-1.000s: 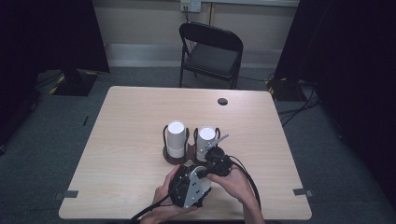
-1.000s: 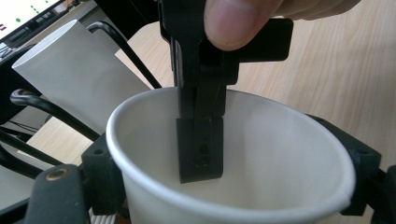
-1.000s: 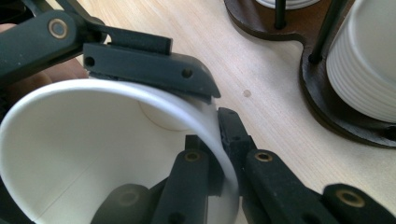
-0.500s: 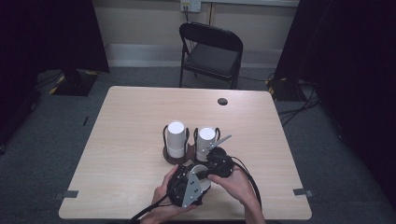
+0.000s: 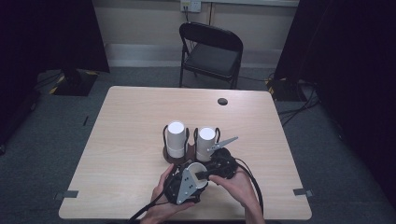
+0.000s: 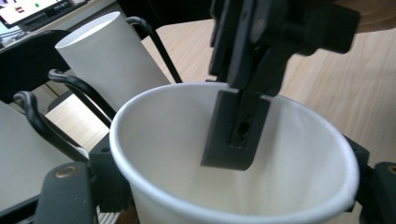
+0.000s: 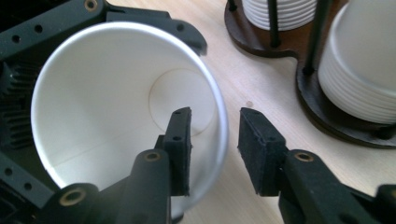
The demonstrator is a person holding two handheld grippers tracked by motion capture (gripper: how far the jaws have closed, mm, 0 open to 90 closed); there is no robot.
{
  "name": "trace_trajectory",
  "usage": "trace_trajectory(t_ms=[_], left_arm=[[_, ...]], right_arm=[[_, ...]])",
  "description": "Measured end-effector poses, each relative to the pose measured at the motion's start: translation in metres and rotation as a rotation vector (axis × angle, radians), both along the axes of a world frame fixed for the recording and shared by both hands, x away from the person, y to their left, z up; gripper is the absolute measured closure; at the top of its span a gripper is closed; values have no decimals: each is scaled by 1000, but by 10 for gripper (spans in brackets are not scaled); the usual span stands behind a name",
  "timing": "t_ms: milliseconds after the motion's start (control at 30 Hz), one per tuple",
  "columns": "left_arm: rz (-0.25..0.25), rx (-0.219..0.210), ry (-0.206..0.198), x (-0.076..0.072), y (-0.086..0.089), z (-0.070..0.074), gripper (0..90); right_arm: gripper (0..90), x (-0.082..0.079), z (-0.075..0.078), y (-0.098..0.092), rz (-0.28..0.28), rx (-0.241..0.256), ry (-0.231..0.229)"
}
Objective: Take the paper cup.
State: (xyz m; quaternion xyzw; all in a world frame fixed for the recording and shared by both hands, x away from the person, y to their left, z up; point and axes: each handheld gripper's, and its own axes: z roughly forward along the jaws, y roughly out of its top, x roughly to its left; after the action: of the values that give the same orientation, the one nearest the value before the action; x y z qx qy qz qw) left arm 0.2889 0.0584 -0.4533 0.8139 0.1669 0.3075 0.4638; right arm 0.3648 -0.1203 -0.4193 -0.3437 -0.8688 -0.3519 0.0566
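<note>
My left gripper is shut on a single white paper cup near the table's front edge, and its pads clamp the cup's sides. My right gripper stands open astride that cup's rim, one jaw inside and one outside the wall. Its inner finger hangs inside the cup in the left gripper view. Just behind stand two stacks of white cups in a dark wooden holder with black wire posts.
The holder's base lies close to the right of my right gripper's outer jaw. A small black disc sits at the table's far edge. A black folding chair stands beyond the table.
My left gripper with its grey plate has shifted slightly left and away from the table's front edge. Both hands stay together in front of the holder.
</note>
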Motion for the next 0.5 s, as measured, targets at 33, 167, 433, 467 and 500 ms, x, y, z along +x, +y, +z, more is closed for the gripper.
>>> trace_trajectory(t_ms=[33, 167, 433, 467, 500], left_arm=[[1, -12, 3, 0, 0, 0, 225], [10, -10, 8, 1, 1, -1, 225], [29, -32, 22, 4, 8, -3, 224], [29, -41, 21, 5, 9, -3, 224], [34, -45, 24, 5, 10, -3, 224]], right_arm=[[611, -1, 0, -2, 1, 10, -15], [581, -3, 2, -7, -23, 47, -37], [513, -4, 1, -13, -69, 94, -73], [508, -5, 1, -14, -71, 108, -85], [509, -5, 1, -15, -70, 124, -94]])
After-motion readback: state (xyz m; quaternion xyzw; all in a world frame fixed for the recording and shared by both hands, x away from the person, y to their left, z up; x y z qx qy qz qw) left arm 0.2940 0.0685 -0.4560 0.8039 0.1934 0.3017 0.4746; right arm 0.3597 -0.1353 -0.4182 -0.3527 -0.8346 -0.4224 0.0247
